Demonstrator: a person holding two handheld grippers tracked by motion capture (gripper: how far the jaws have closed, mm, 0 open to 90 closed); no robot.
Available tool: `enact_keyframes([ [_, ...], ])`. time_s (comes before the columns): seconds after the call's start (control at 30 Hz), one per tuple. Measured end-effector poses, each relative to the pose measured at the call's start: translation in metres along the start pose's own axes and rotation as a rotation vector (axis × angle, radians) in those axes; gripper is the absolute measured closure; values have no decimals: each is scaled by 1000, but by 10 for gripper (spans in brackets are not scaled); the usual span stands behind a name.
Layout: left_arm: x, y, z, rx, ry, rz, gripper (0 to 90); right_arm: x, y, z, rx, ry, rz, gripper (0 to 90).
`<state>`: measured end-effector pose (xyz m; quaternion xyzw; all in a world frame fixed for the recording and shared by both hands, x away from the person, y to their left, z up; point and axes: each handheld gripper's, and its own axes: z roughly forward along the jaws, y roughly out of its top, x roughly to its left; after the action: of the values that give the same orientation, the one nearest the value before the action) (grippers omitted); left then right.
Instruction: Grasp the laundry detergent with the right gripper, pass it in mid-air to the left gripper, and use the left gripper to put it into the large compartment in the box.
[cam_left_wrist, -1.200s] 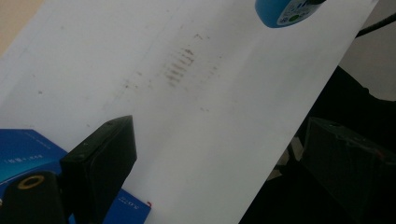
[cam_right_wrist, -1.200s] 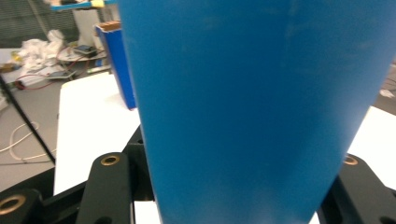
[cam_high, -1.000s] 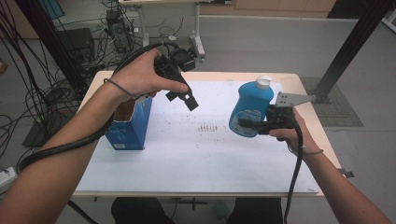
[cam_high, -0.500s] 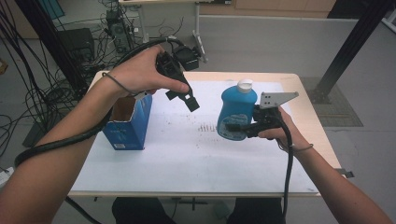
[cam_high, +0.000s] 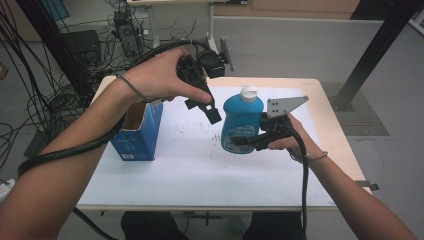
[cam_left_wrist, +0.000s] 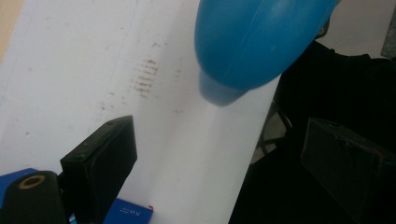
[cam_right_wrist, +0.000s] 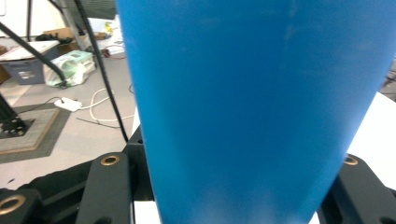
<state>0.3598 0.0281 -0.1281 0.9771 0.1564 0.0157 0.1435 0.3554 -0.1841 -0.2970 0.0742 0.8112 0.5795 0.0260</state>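
A blue bottle (cam_high: 242, 124) with a white cap hangs above the white table top (cam_high: 190, 165), gripped at its lower side by my right gripper (cam_high: 245, 141), which is shut on it. In the right gripper view the blue bottle (cam_right_wrist: 257, 107) stands close between the two black jaws. My left gripper (cam_high: 206, 106) is held up just left of the bottle, jaws apart and pointing down, with nothing between them. From the left gripper view the bottle (cam_left_wrist: 254, 42) hovers ahead, beyond the fingers (cam_left_wrist: 100, 168).
An open blue carton (cam_high: 137, 131) stands at the table's left side, under my left forearm. Brown specks (cam_high: 197, 132) mark the white sheet near the middle. Cables and stands crowd the floor beyond the far edge; a black post (cam_high: 370, 50) rises at right.
My right gripper has carried the bottle left and a little up, toward the table's middle. The left hand has shifted slightly, its jaws still apart.
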Motion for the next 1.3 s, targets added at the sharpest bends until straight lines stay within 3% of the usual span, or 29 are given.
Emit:
enact_keyframes([
  [0.27, -11, 9, 0, -7, -21, 51, 107, 4, 12, 11, -6, 54, -13, 431],
  [0.47, -18, 14, 0, -4, -24, 88, 107, 7, 18, 19, 11, 122, -40, 431],
  [0.8, -20, 17, 4, 5, -42, 115, 109, 8, 28, 27, 37, 191, -75, 429],
  [1.03, -22, 17, 6, 13, -47, 129, 110, 8, 30, 32, 46, 223, -76, 429],
  [1.3, -23, 19, 5, 11, -45, 130, 110, 8, 31, 32, 49, 223, -82, 429],
])
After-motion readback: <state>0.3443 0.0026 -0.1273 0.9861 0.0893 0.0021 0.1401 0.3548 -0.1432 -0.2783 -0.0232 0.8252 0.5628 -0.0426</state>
